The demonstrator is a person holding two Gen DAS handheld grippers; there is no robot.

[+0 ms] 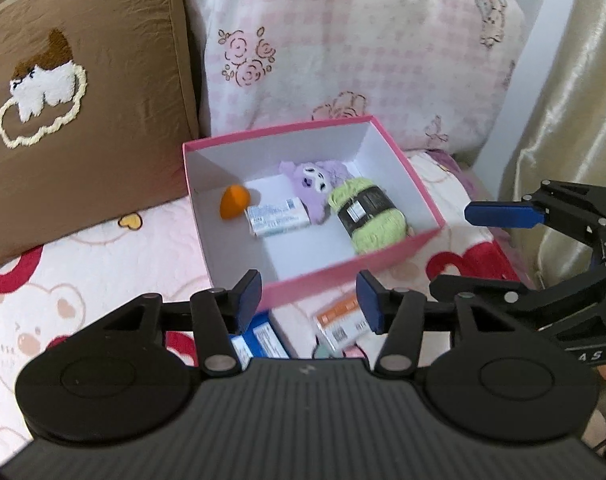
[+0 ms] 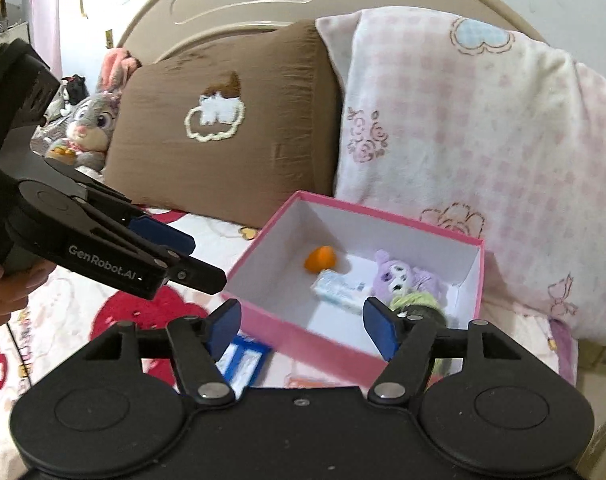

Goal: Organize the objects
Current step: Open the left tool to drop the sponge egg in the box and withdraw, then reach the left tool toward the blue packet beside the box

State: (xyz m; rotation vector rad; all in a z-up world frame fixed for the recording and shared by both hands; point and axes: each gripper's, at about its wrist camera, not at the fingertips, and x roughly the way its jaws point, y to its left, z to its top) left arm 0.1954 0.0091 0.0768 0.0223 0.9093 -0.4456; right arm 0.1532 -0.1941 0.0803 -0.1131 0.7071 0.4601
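Brown embroidered pillow (image 1: 83, 92) far left. Pink cardboard box (image 1: 343, 276) on the bed (image 1: 103, 256) holds orange egg-shaped sponge (image 1: 233, 201), white tissue packet (image 1: 278, 216), purple plush toy (image 1: 315, 180), green yarn skein (image 1: 369, 212). Left gripper (image 1: 309, 300) and right gripper (image 2: 301, 328): fingers released, nothing between them.

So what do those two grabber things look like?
Both are black plastic. The left gripper and right gripper each have two jointed fingers with silver rivets, ending in blue pads. The left one carries white lettering, GenRobot.AI, on its side. Round black discs sit at each base.
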